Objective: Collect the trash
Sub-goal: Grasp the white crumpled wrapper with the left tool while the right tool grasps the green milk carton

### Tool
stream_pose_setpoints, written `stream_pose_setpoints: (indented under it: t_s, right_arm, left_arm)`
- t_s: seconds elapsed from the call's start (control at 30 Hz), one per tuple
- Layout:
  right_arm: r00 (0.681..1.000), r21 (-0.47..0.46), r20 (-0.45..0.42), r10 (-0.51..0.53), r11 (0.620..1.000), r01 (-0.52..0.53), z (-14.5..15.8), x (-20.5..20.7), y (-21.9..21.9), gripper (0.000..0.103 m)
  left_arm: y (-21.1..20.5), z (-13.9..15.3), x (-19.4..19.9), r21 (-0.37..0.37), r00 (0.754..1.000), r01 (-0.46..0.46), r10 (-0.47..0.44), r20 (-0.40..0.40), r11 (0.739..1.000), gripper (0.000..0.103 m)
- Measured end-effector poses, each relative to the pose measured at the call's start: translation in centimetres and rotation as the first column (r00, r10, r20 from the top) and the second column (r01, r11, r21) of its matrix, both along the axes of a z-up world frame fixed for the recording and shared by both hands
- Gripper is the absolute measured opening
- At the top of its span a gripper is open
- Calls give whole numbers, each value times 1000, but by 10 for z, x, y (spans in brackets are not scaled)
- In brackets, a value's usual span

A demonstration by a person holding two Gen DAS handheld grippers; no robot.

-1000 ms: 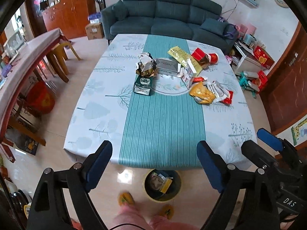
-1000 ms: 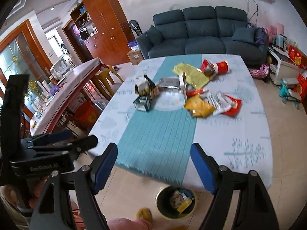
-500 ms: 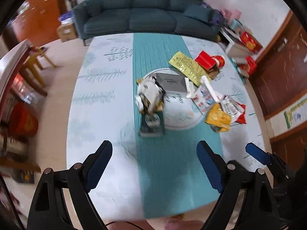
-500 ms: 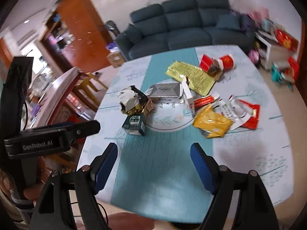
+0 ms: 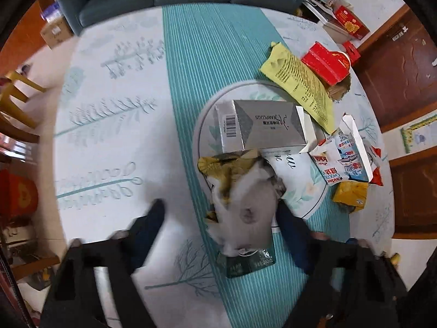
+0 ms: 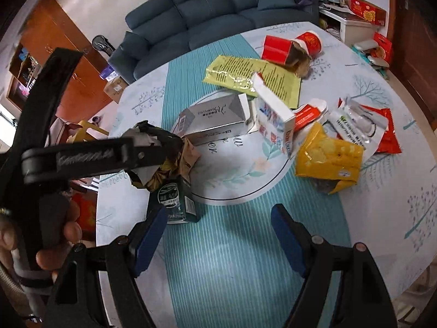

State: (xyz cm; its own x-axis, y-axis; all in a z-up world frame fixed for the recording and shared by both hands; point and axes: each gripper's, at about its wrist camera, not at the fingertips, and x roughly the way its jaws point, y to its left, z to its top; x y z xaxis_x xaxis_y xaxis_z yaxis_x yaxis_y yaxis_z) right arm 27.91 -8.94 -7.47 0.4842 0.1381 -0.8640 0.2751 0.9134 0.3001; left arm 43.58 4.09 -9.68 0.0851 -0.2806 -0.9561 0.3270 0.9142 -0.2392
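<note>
A crumpled paper and foil wad (image 5: 245, 205) sits on top of a dark green carton (image 5: 245, 262) on the table's teal stripe. My left gripper (image 5: 221, 225) hangs over it pointing steeply down, jaws closing. The wad lies between them by the right finger (image 5: 289, 227), and the left finger stands clear. From the right wrist view the left gripper (image 6: 164, 142) covers the wad above the green carton (image 6: 174, 199). My right gripper (image 6: 218, 235) is open over bare cloth with nothing in it. Behind lie a silver box (image 6: 215, 117), a yellow chip bag (image 6: 327, 158) and a red box (image 6: 275, 49).
A yellow-green pouch (image 5: 300, 87), a white chocolate box (image 5: 344, 161) and a red wrapper (image 6: 387, 134) lie on the right half of the table (image 5: 109, 136). A blue sofa (image 6: 218, 8) stands beyond, yellow chairs (image 5: 16, 95) at the left.
Both grippers came forward and down from the table's near edge over the trash. The left one now straddles the crumpled wad with narrower jaws. The floor bin has left view.
</note>
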Motion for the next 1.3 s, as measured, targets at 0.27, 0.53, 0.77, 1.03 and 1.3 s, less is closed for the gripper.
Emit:
stream_pose_setpoints:
  t_s: [0.27,0.53,0.77,1.03,1.3]
  right_arm:
    - [999,13,-21,28,1000,-28,-11,23,26,79]
    - [995,-9,-29,93,996,-93,-24,59,58,79]
    - [989,-71,-104,103,991,-111,-48,86,73,79]
    - [978,-132,-154,138,978,-159,-48,69,77,51]
    - [994,-116,-57,88,989,-95,9,-1,52,51]
  left_arm:
    - [22,13,0,-121,1000,3,-2,9,993,32]
    - [66,36,-7,-143,997,-38,47,57,989,32]
    - [95,37,-17,-85,994,-40,48,100,996,32]
    - [97,32,-46,-30,992,40,-36,119,999,32]
    - [71,58,-87,-10,968,169,-164,192,986,32]
